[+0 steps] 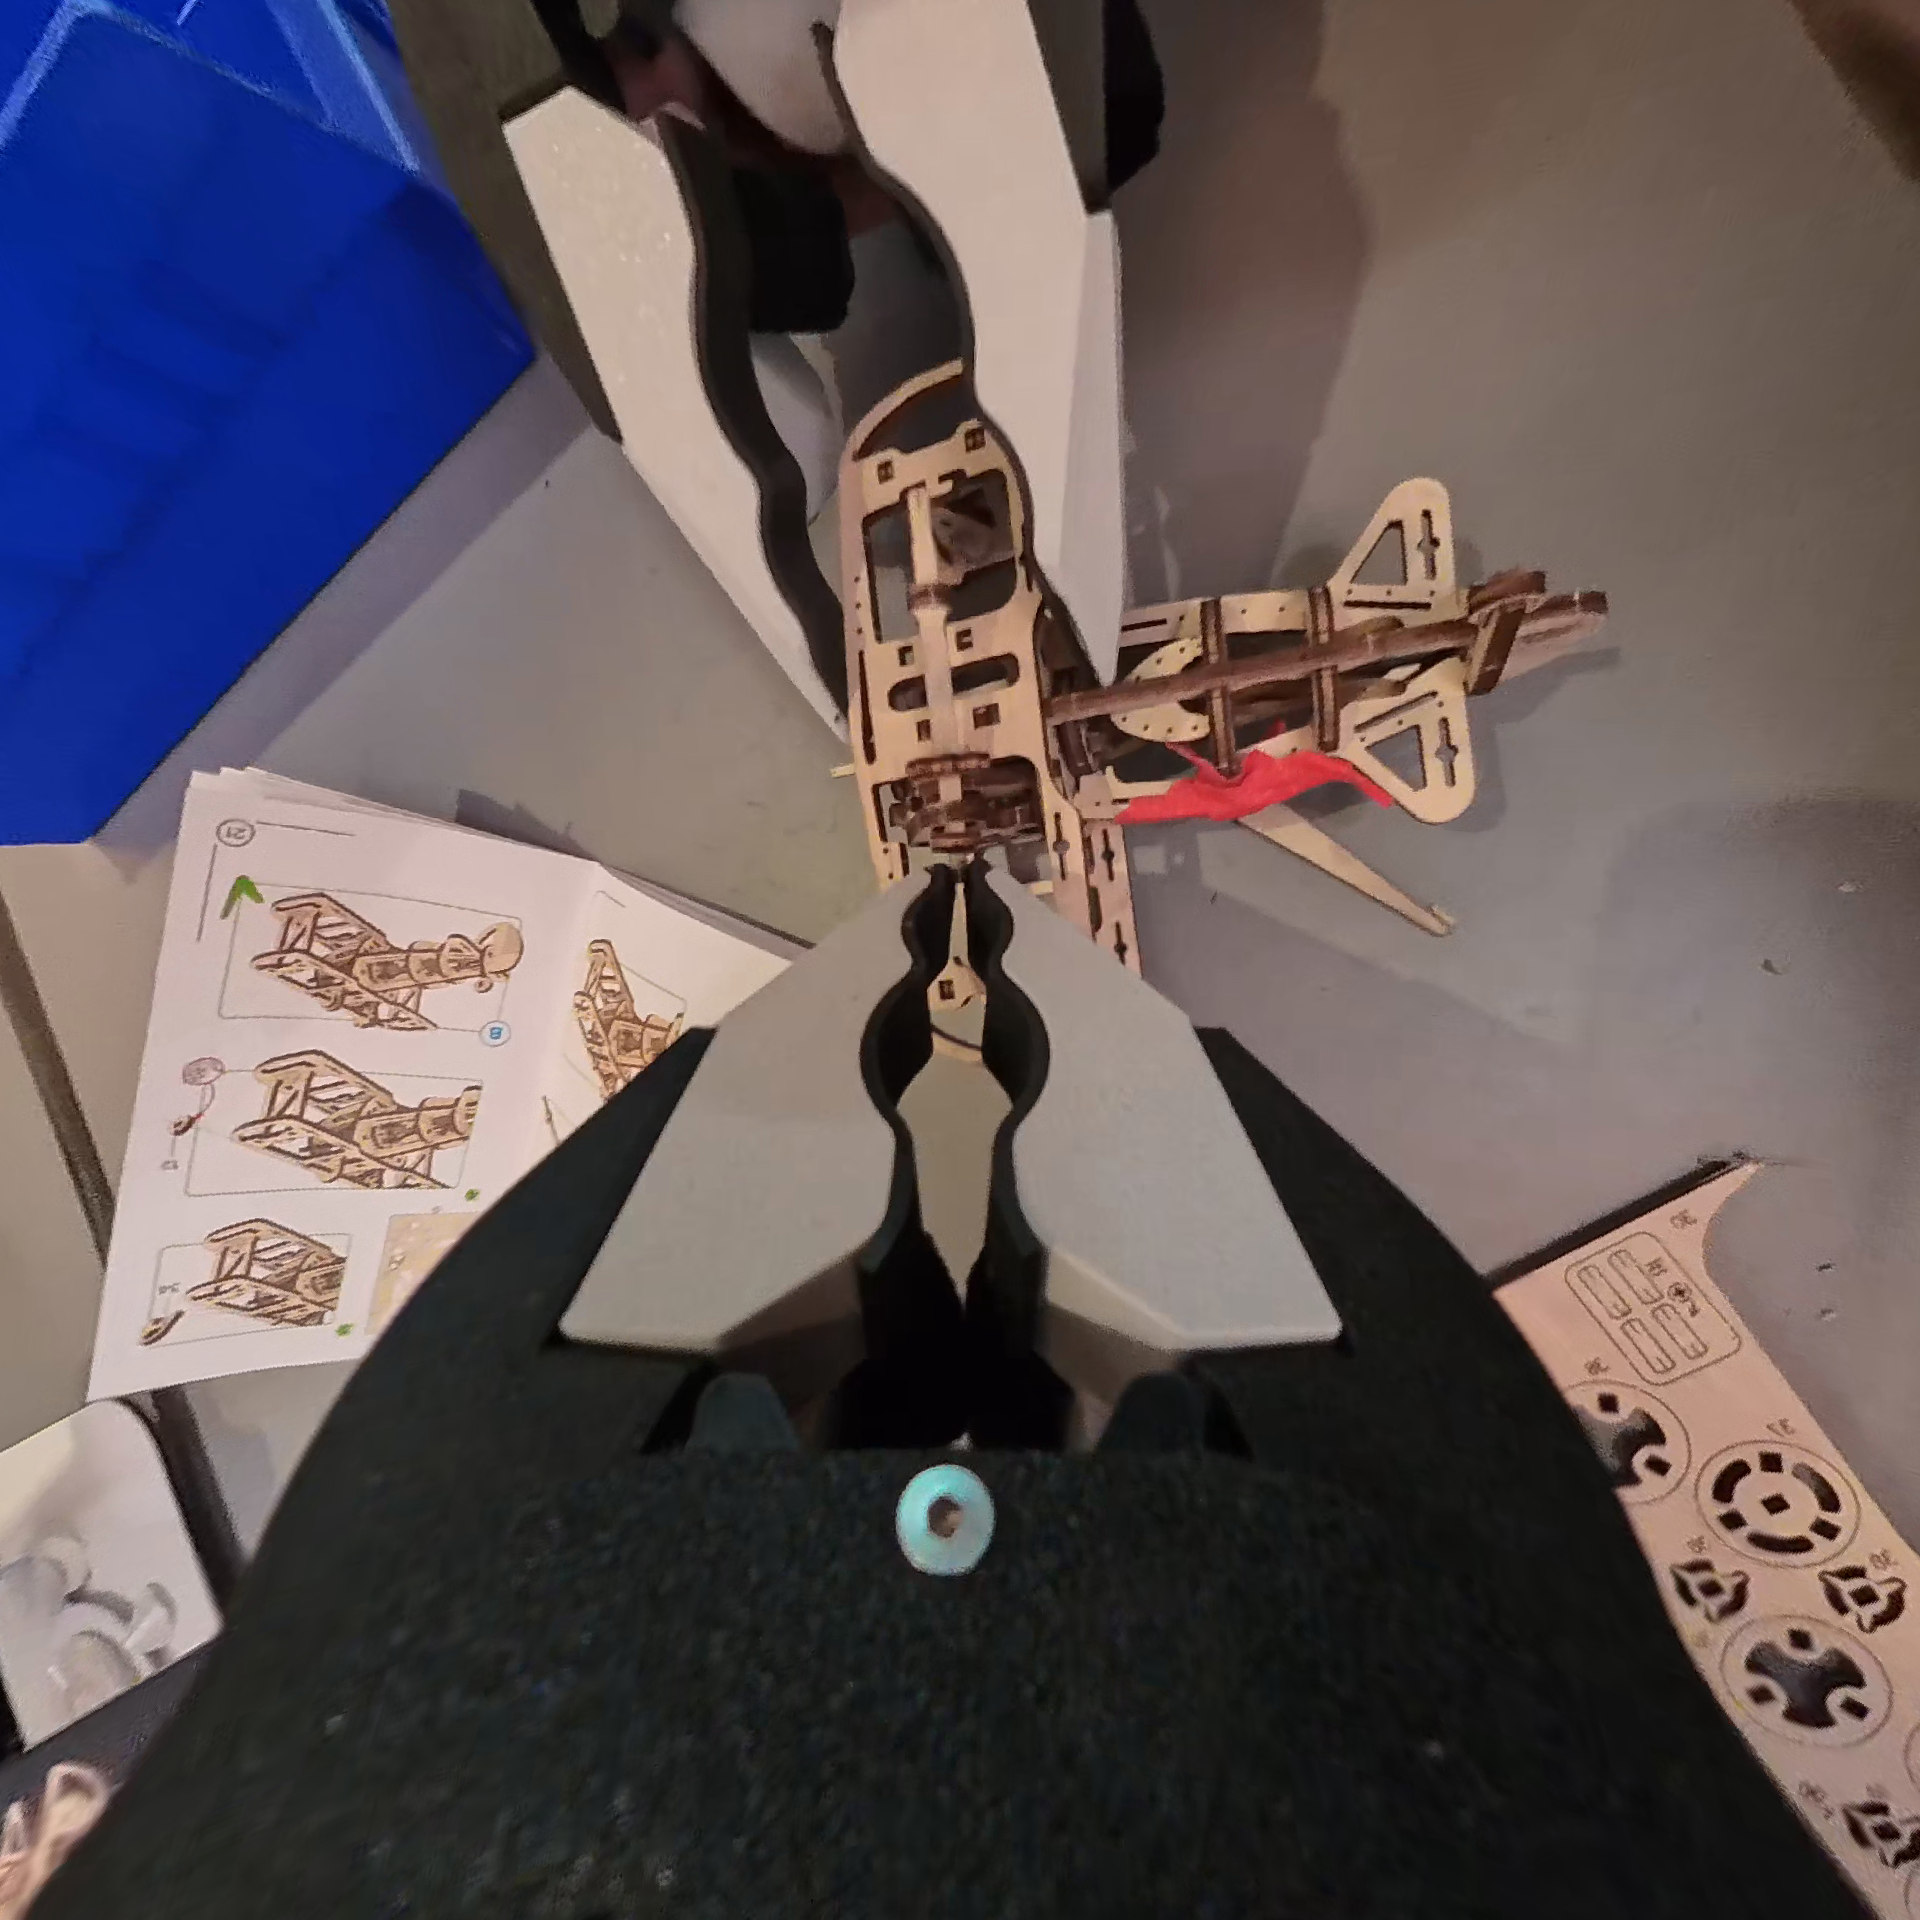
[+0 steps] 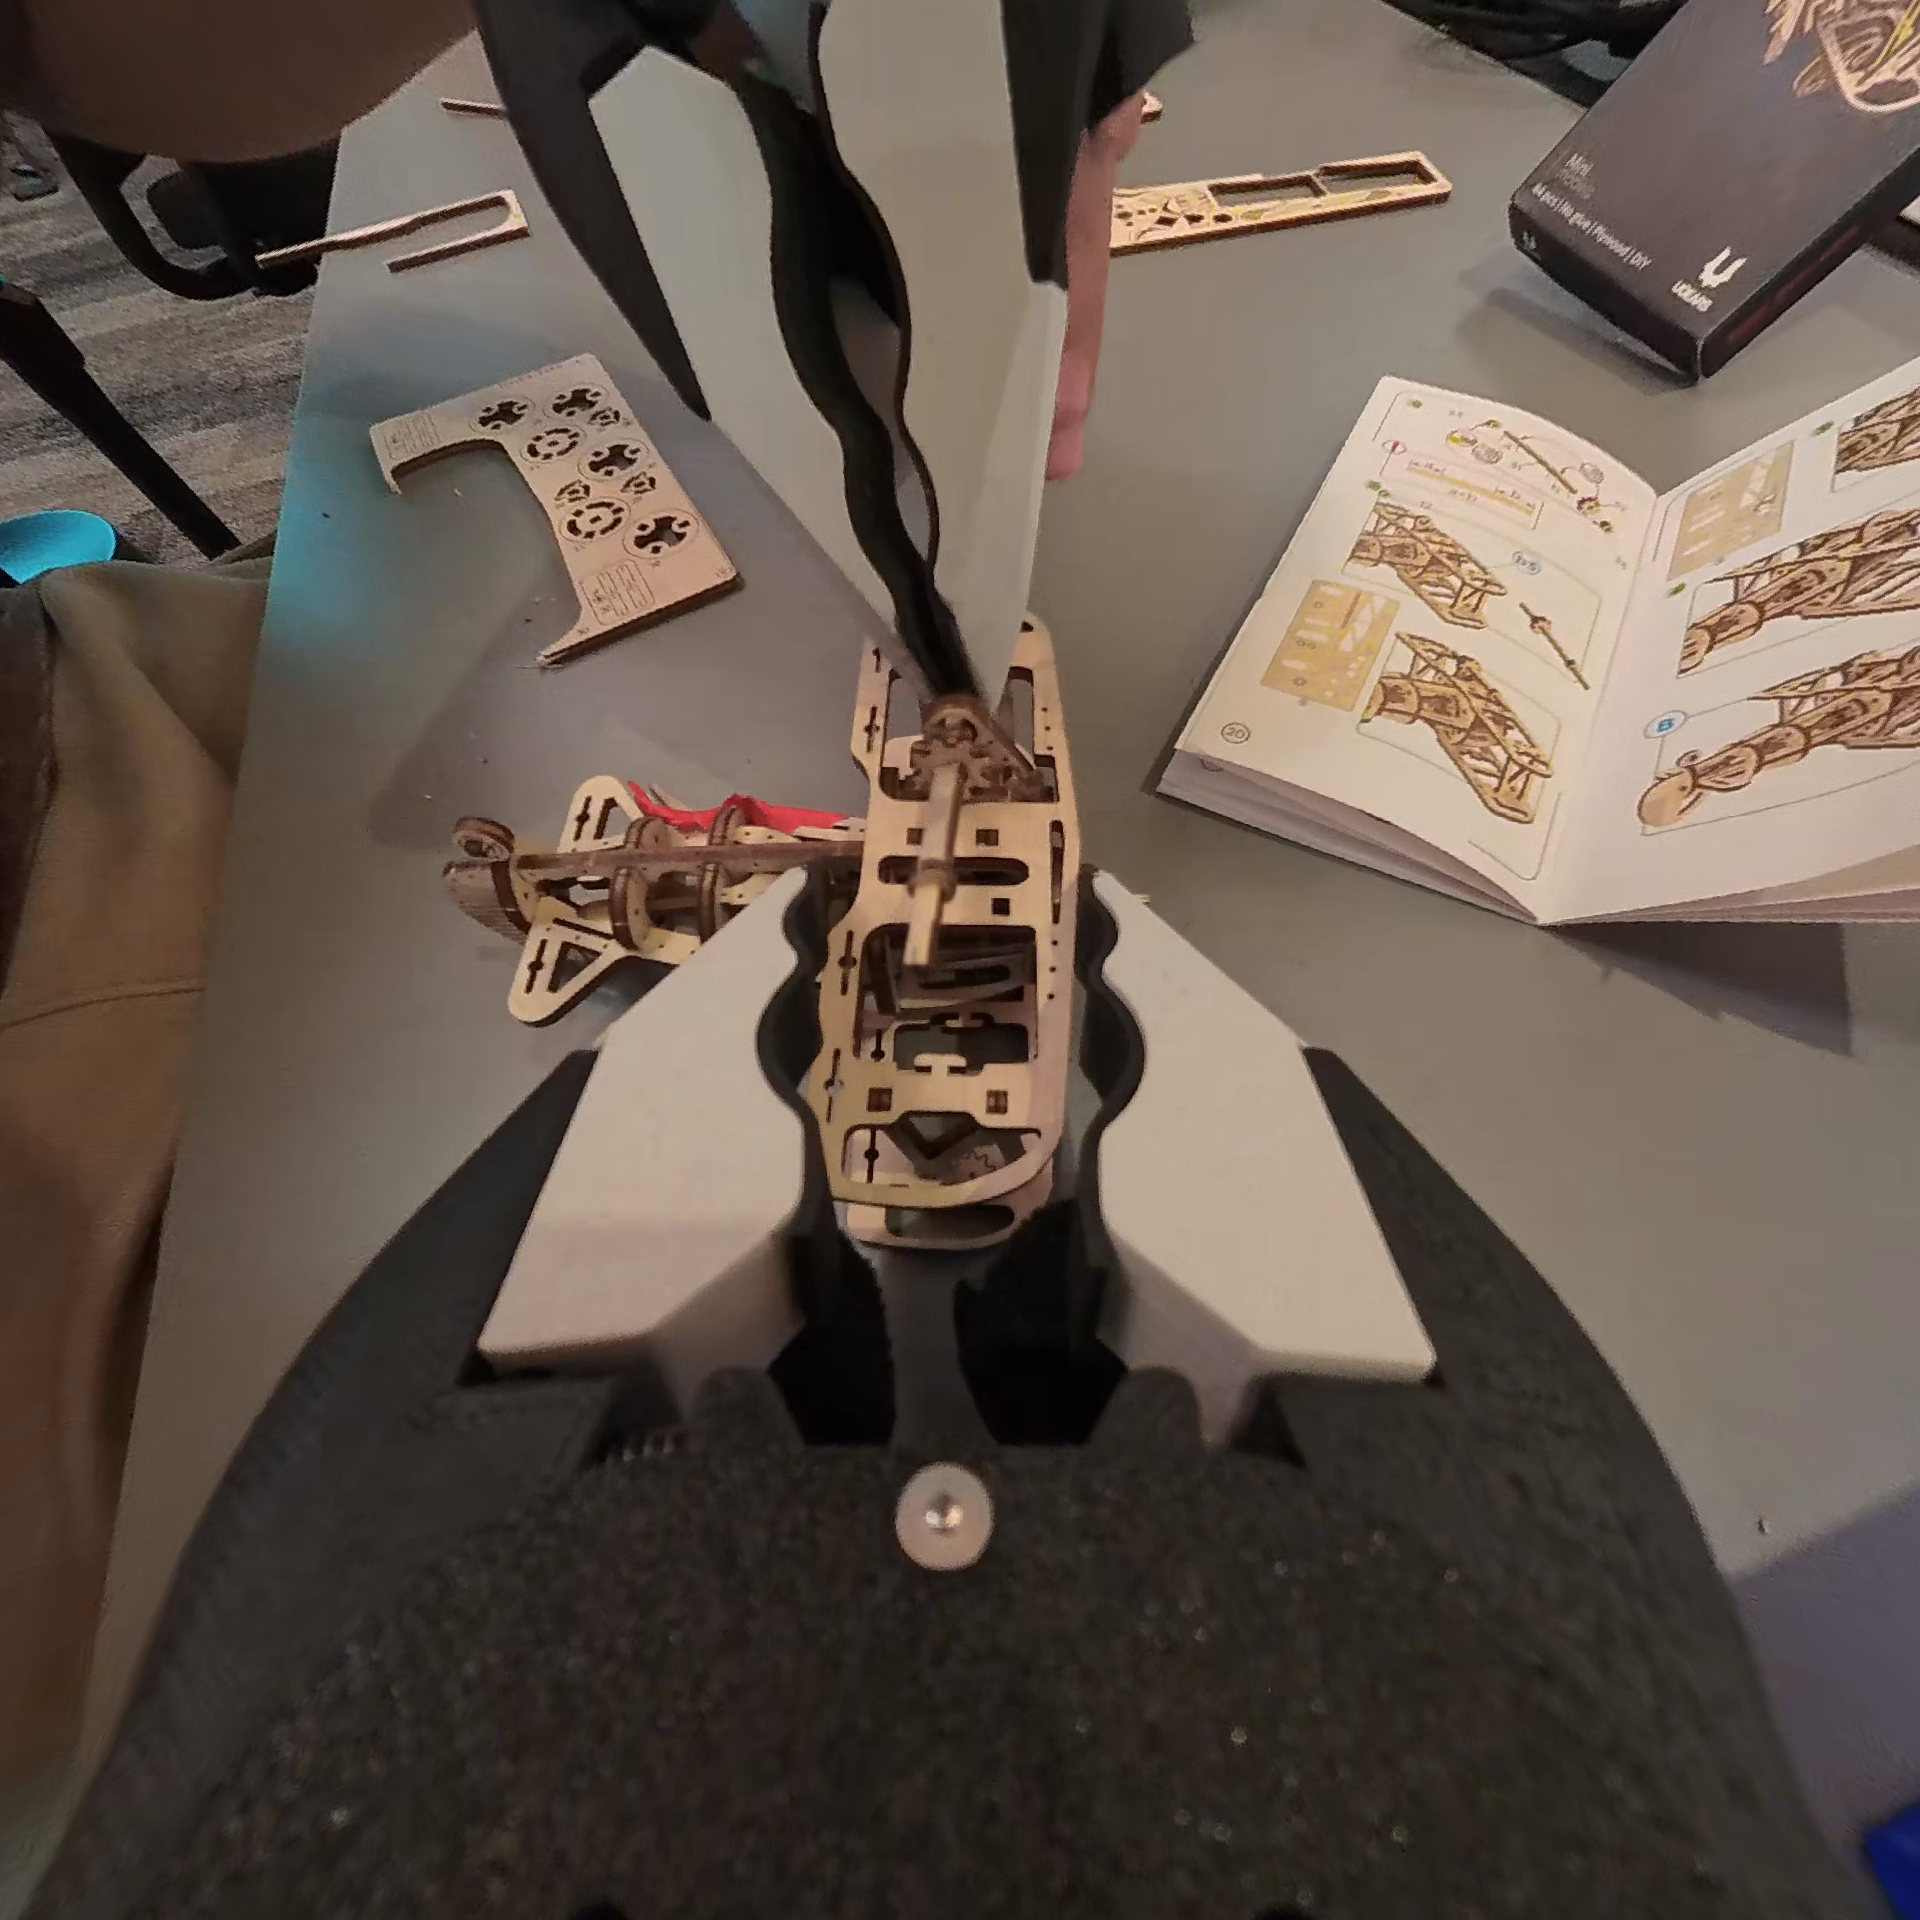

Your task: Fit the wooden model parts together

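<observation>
A wooden biplane model (image 1: 1278, 665) lies on the grey table (image 1: 1558, 312), tail out to the side, with a red strip (image 1: 1257, 795) at its fuselage. My left gripper (image 1: 961, 883) is shut on a small wooden part at the model's nose (image 1: 951, 800). Its fingers (image 2: 987, 416) come down from the top of the right wrist view. My right gripper (image 2: 948, 894) is shut on the model's stacked wings (image 2: 935, 1039), one finger on each side. Its fingers (image 1: 665, 343) reach in from the top of the left wrist view.
An open instruction booklet (image 2: 1507, 675) lies beside the model. A punched-out wooden part sheet (image 2: 561, 509), a frame strip (image 2: 1278, 197) and thin offcuts (image 2: 416, 234) lie farther back. A black box (image 2: 1714, 208) and a blue bin (image 1: 208, 416) stand at the table's sides. My left and right fingertips are right by each other.
</observation>
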`<state>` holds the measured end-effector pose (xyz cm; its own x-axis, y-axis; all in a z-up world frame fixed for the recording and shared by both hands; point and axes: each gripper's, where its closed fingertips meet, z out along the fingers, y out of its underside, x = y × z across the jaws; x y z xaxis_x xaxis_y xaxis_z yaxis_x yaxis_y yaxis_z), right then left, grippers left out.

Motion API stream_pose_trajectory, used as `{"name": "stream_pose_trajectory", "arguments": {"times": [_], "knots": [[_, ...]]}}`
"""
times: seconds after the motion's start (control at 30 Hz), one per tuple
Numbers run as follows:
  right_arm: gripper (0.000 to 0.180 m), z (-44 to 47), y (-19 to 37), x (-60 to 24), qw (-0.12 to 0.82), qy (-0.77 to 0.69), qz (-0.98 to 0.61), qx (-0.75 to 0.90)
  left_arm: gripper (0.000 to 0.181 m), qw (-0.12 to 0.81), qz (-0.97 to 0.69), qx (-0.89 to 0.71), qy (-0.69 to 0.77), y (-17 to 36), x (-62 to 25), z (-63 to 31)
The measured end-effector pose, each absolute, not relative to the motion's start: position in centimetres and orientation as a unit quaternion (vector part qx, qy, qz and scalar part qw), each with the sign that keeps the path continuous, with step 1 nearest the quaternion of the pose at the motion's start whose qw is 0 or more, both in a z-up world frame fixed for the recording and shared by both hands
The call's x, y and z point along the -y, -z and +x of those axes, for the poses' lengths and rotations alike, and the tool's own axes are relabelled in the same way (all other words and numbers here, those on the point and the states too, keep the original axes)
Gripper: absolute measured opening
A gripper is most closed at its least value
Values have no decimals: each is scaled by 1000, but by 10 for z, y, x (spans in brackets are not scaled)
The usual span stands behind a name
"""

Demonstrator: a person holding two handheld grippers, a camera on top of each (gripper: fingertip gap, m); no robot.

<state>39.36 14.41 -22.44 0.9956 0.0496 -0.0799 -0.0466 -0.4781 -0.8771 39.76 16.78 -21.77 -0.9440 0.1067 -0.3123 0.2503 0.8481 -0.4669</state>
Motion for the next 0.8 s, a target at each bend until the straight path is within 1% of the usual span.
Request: {"name": "stream_pose_trajectory", "arguments": {"times": [0.2, 0.43, 0.8], "knots": [[45, 394, 225, -145, 509, -45, -860, 1, 0, 139, 97, -955, 244, 216, -167, 397], [45, 393, 225, -145, 506, -54, -861, 2, 0, 117, 91, -955, 257, 215, -166, 395], [45, 390, 225, -144, 503, -79, -860, 9, 0, 142, 128, -952, 241, 214, -164, 392]]}}
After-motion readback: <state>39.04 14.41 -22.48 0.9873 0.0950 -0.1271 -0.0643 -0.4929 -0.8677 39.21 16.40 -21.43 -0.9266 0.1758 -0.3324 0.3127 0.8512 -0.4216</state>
